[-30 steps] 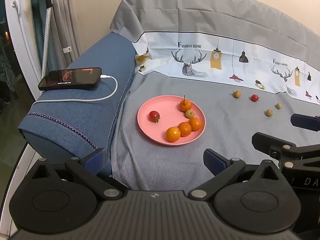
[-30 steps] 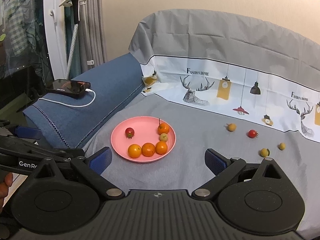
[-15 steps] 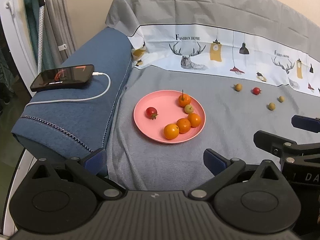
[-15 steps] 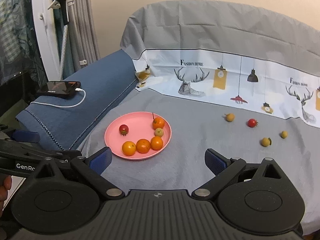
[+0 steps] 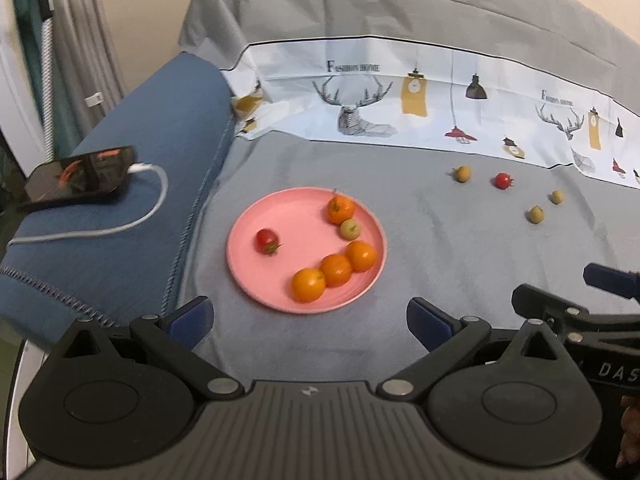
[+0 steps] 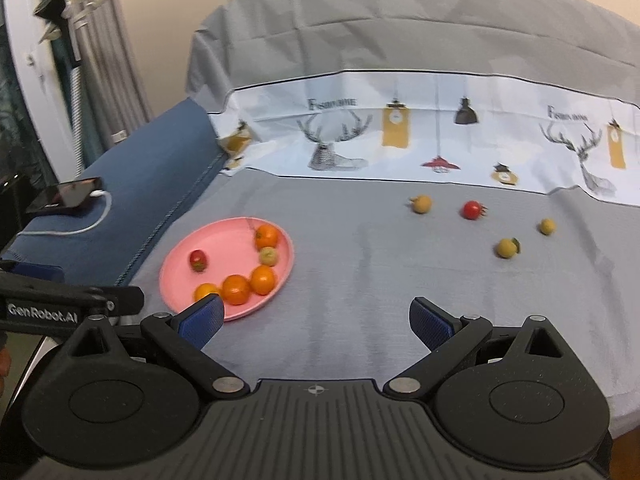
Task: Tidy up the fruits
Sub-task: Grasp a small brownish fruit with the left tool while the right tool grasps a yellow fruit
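Right wrist: both tools (image 6: 314,318) agape, plate (image 6: 180,264) half-filled.

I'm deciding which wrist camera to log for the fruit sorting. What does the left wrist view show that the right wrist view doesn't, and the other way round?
Only the left wrist view shows the open left gripper from behind, the right one at its right edge.

Only the right wrist view shows the open right gripper from behind and a white clip stand.

Both show the pink plate with six fruits, four loose fruits including a red tomato, and the charging phone.
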